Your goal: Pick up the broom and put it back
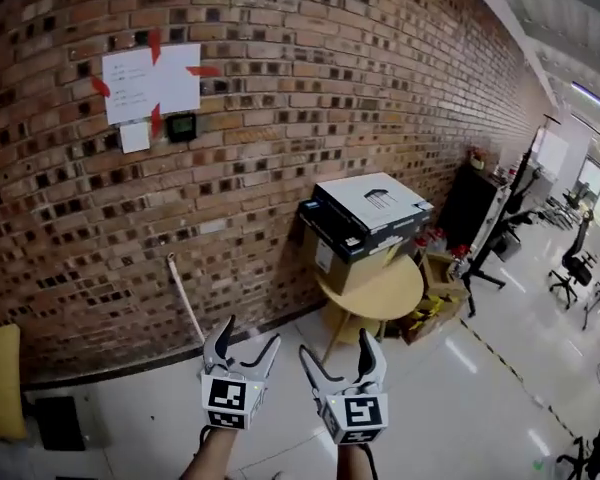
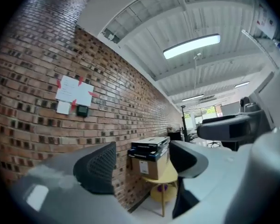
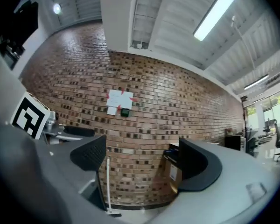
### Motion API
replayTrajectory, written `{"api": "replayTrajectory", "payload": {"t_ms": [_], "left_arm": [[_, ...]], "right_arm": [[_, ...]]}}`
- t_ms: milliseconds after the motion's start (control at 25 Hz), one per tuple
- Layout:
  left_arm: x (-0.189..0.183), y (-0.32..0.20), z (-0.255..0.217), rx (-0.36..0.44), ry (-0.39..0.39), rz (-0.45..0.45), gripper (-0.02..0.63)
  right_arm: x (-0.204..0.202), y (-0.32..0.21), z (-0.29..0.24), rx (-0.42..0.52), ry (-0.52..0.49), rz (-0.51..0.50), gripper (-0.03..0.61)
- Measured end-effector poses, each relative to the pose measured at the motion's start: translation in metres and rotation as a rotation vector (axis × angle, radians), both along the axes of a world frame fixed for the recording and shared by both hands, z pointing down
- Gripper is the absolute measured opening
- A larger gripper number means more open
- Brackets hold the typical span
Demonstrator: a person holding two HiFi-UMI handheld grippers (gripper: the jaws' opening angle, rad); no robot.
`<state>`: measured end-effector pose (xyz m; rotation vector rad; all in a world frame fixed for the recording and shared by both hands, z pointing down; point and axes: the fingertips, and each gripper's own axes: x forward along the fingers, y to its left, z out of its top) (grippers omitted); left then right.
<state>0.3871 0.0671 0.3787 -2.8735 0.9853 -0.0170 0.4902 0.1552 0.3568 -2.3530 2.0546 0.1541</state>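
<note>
**Brick-wall corner: two empty grippers, broom at the wall**

1. The left gripper (image 1: 248,334), grey, two-jaw, with marker cube: jaws spread wide, nothing between them.
2. The right gripper (image 1: 337,346), same make, just beside the left one: jaws likewise parted, nothing held.
3. The slim white-handled broom (image 1: 185,296): propped aslant against the red-brown brick wall (image 1: 310,88), ahead and a little left of the left gripper, apart from both grippers. In the right gripper view, framed through the jaw gap, close by the left jaw; dark foot at floor level, probably the brush head, too small to confirm.
4. White paper sheets with red tape (image 1: 150,80): high on the wall, above the left gripper; small black wall device (image 1: 182,126) just beside them.
5. Brown cardboard box under a black-and-white carton (image 1: 370,213): on a round pale-wood table (image 1: 388,293), ahead and right of the right gripper; in the left gripper view, framed between the jaws, well beyond them.
</note>
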Motion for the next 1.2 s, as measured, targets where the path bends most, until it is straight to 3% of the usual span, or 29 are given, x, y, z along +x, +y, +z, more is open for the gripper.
{"api": "replayTrajectory", "payload": {"t_ms": [80,280,480,720,1000,1200], "left_arm": [[-0.033,-0.019,0.0,0.0,-0.006,-0.091,0.365],[-0.158,-0.057,0.004,-0.014,-0.036,-0.385,0.365],[-0.261,-0.084,0.002,-0.023,-0.025,-0.535,0.365],[-0.341,-0.126,-0.005,-0.008,0.008,-0.578,0.364],[-0.355,-0.167,0.018,-0.046,0.032,-0.514,0.364],[-0.363,-0.21,0.022,-0.036,0.018,-0.549,0.364]], "right_arm": [[-0.026,-0.031,0.001,0.007,-0.001,-0.097,0.482],[-0.134,-0.108,0.011,-0.025,-0.031,-0.4,0.482],[-0.233,-0.158,0.01,-0.028,-0.041,-0.549,0.482],[-0.316,-0.198,0.019,-0.058,0.011,-0.54,0.481],[-0.312,-0.233,0.033,-0.088,0.014,-0.466,0.48],[-0.321,-0.285,0.032,-0.066,0.006,-0.504,0.481]]}}
